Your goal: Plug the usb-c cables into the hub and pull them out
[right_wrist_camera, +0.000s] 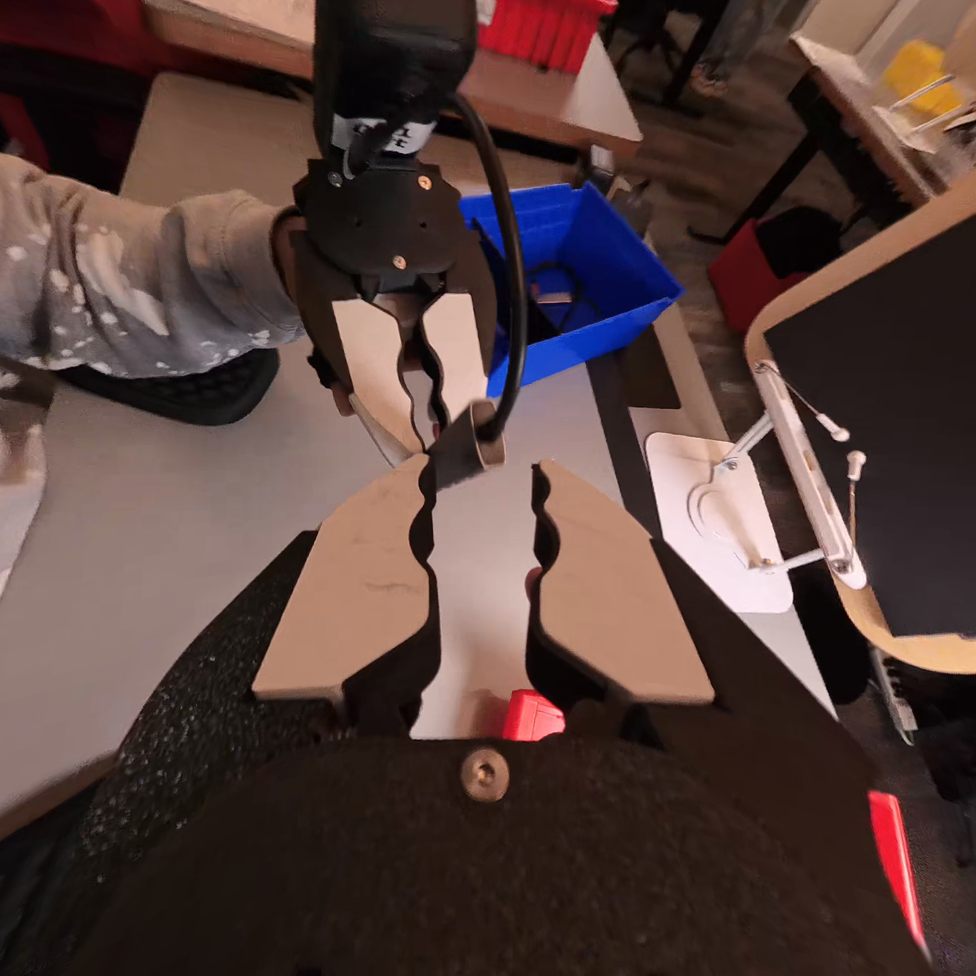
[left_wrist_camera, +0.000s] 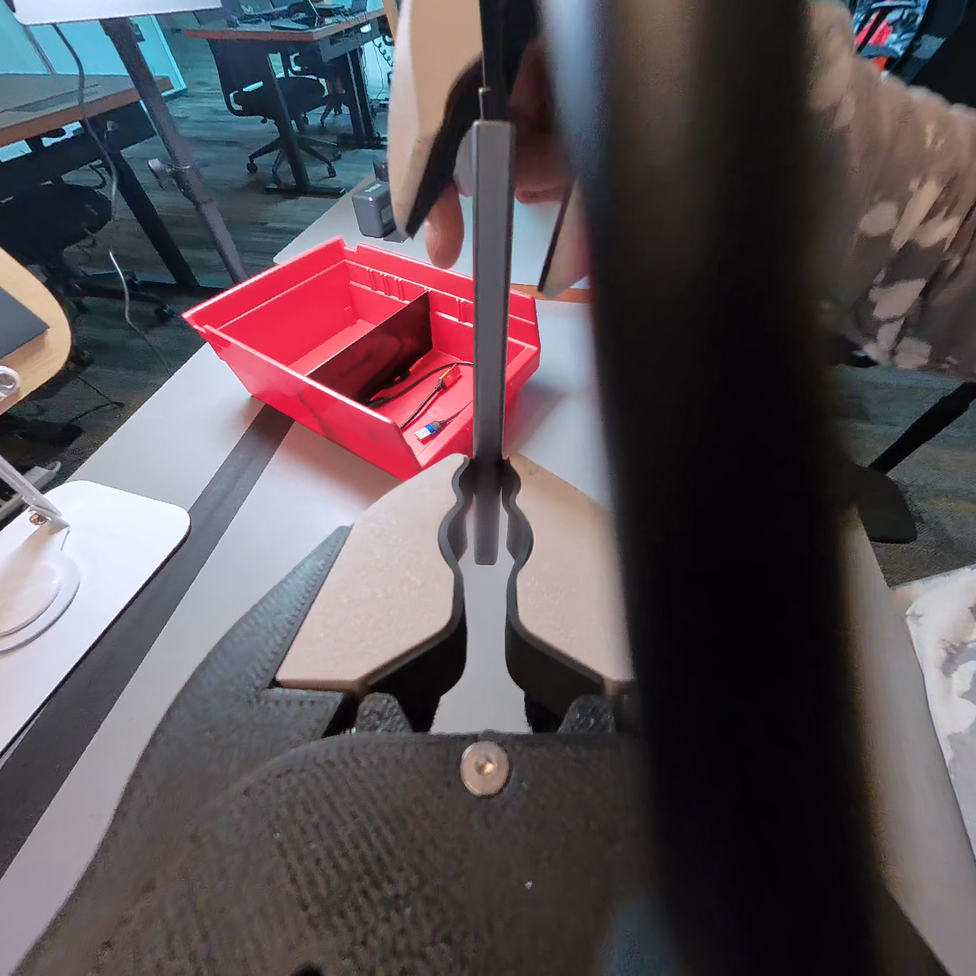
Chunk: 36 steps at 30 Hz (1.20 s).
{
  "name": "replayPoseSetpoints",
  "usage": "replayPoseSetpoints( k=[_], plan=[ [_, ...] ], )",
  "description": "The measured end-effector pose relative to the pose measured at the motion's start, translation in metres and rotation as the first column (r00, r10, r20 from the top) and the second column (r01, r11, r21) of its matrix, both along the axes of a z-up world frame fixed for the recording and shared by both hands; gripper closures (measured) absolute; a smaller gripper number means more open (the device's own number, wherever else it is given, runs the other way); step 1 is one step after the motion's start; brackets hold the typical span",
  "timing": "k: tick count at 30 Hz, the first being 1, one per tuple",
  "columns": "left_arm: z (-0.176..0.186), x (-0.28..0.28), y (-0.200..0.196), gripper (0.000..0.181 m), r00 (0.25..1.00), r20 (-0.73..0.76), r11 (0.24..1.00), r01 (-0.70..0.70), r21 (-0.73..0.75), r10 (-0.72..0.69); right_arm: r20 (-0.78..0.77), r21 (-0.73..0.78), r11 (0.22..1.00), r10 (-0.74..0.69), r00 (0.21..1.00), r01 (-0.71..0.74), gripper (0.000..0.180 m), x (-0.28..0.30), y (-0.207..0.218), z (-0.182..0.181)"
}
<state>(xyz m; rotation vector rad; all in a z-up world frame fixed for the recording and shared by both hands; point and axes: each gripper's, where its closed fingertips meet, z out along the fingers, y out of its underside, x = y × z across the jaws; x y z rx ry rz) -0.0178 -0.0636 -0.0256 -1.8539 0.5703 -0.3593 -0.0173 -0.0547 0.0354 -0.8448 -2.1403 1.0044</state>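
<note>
Hub (left_wrist_camera: 492, 338): slim grey metal bar, held edge-on in the air above the desk (left_wrist_camera: 296, 507), its near end pinched in the left gripper (left_wrist_camera: 488, 475), whose fingers are closed tight on it. Looks rigid, light, smooth-sided, so it could slip or twist under plug force; the grip is best kept on the flat faces, well clear of the ports. The hub's own black cable (right_wrist_camera: 509, 296) leaves the far end (right_wrist_camera: 475, 441) in a stiff loop, likely to tug and spring back. The right gripper (right_wrist_camera: 483, 470) is open, holds nothing, and sits just beside that cable end.

2 loose cables (left_wrist_camera: 433, 391) lie in the red bin (left_wrist_camera: 338, 369) behind a black divider (left_wrist_camera: 380, 348); the walls make a low reach awkward. A blue bin (right_wrist_camera: 591, 274) sits near the cable loop. A white stand base (right_wrist_camera: 713, 528) is off to the side. The desk between the bins is bare, with room to work. The desk edge is close behind the red bin.
</note>
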Motion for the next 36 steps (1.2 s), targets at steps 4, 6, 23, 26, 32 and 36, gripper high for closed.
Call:
replayPoseSetpoints(
  k=[4, 6, 23, 26, 32, 36],
  plan=[
    [0.0, 0.003, 0.003, 0.171, 0.999, -0.037, 1.0, -0.02, 0.02, 0.021, 0.075, 0.024, 0.998, 0.057, 0.996, -0.059, 0.165, 0.004, -0.008, 0.004],
    [0.007, 0.002, 0.002, 0.17, 0.999, -0.016, 0.999, -0.027, 0.044, 0.028, 0.096, 0.003, 0.997, 0.081, 0.992, -0.082, 0.169, 0.011, -0.012, 0.009],
    [0.001, -0.043, 0.017, 0.131, 0.96, 0.033, 0.961, -0.277, 0.014, 0.277, 0.072, 0.496, 0.51, -0.831, 0.552, 0.703, 0.169, 0.064, 0.31, -0.086],
    [-0.007, -0.04, 0.019, 0.129, 0.952, 0.0, 0.952, -0.305, -0.037, 0.305, 0.091, 0.505, 0.454, -0.874, 0.478, 0.734, 0.169, 0.059, 0.338, -0.119],
    [-0.013, -0.034, 0.02, 0.129, 0.941, -0.006, 0.938, -0.337, -0.084, 0.337, 0.128, 0.552, 0.413, -0.901, 0.415, 0.724, 0.169, 0.037, 0.354, -0.17],
    [-0.012, -0.03, 0.019, 0.13, 0.945, 0.002, 0.941, -0.326, -0.096, 0.327, 0.171, 0.518, 0.471, -0.875, 0.453, 0.714, 0.152, 0.025, 0.343, -0.177]
  ],
)
